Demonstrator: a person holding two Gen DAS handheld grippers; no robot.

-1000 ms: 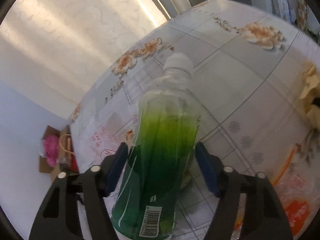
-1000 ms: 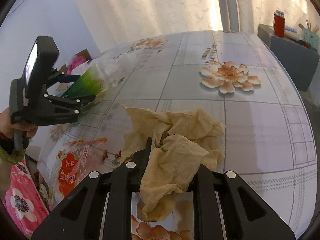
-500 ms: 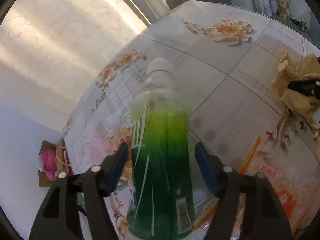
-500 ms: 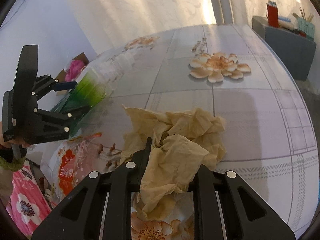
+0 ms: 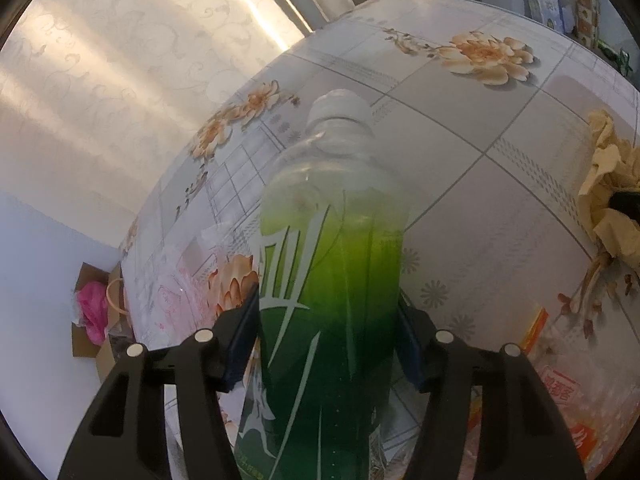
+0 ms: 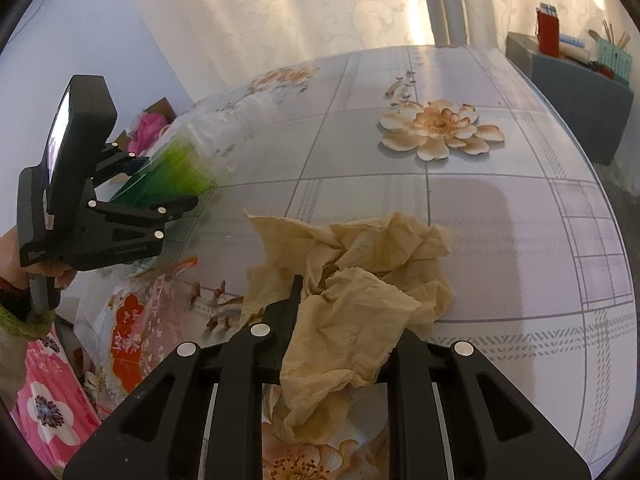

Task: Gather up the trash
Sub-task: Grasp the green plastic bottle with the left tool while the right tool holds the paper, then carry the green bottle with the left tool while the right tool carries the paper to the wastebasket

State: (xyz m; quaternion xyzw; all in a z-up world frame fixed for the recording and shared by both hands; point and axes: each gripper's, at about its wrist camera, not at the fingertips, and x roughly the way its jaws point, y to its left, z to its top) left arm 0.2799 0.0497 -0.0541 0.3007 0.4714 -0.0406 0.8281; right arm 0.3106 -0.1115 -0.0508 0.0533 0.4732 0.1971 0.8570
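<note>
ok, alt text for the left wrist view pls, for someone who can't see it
A green plastic bottle with a white cap sits between the left gripper's blue pads, which have just been closing and now meet its sides. It lies on a floral tablecloth, with crumpled yellowish paper at the right edge.

Warm daylight comes through the patterned curtain (image 5: pixel 132 80) behind the bench (image 6: pixel 500 240), streaking the fabric with bright bands that nearly wash out. The glossy floral tablecloth (image 5: pixel 480 200) carries soft sheen and faint shadows. Both fisheye views bend strongly toward dark, vignetted corners. The green bottle (image 5: pixel 332 300), close to the lens, looks slightly soft.
</note>
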